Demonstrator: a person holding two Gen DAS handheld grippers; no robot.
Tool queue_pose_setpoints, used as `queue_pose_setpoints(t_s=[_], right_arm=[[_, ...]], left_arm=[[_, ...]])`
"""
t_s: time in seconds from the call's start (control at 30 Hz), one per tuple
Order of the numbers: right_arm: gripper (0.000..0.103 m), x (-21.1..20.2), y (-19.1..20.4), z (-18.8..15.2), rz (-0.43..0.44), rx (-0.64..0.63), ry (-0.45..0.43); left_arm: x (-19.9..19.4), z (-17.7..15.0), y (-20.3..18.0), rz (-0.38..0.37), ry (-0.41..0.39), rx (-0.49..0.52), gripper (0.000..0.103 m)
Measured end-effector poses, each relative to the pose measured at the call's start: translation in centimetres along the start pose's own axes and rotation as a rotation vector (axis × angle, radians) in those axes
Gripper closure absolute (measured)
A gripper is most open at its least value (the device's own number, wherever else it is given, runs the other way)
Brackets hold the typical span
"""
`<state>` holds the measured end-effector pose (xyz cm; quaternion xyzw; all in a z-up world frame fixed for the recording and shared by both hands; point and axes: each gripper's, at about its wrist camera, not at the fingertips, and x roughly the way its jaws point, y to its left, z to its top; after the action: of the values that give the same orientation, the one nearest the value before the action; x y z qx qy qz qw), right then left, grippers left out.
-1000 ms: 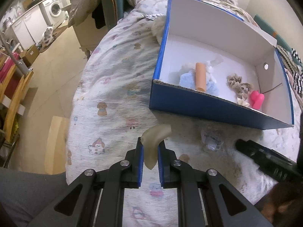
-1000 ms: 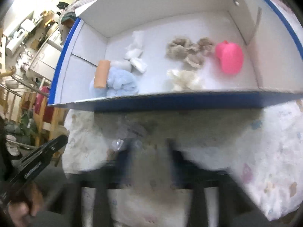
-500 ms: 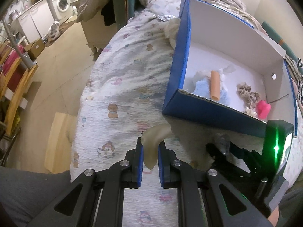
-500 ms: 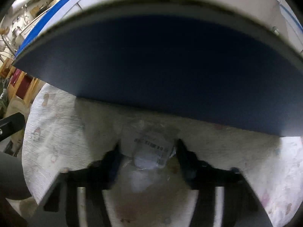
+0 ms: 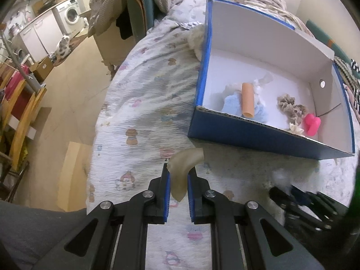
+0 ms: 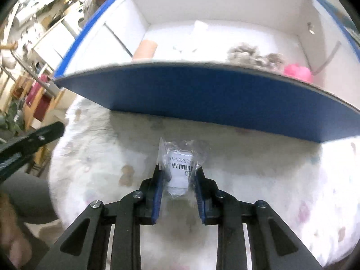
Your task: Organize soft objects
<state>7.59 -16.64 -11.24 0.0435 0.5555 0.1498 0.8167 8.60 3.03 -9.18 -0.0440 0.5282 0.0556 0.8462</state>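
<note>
Right tool closing on clear plastic packet, between pads. Left tool clamped on beige soft piece. Blue box directly ahead of both, right nearer.

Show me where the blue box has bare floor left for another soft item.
Blue box: bare white floor along the far wall and in the middle, between the orange tube and the beige scrunchie. Crowded near the front wall: blue fluffy cloth on one side, pink toy on the other.
</note>
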Motion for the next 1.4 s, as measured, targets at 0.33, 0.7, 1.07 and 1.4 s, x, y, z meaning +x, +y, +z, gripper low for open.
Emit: queue_pose_setpoints(t_s=[0.33, 0.7, 1.07, 1.4], right_arm=[[0.075, -9.4, -1.4, -0.7, 0.076, 0.010, -0.111], [0.075, -13.8, -2.0, 2.0, 0.050, -0.046, -0.279], [0.075, -13.1, -3.6, 5.5, 0.064, -0.026, -0.357], [0.075, -11.6, -5.9, 9.1, 0.051, 0.018, -0.367]], left_arm=[[-4.3, -0.1, -1.7, -0.054, -0.102, 0.059, 0.091], [-7.7, 1.7, -3.3, -0.066, -0.201, 0.140, 0.090], [-7.7, 5.1, -4.0, -0.047, -0.227, 0.164, 0.090], [-6.3, 9.4, -6.5, -0.034, -0.247, 0.227, 0.090]])
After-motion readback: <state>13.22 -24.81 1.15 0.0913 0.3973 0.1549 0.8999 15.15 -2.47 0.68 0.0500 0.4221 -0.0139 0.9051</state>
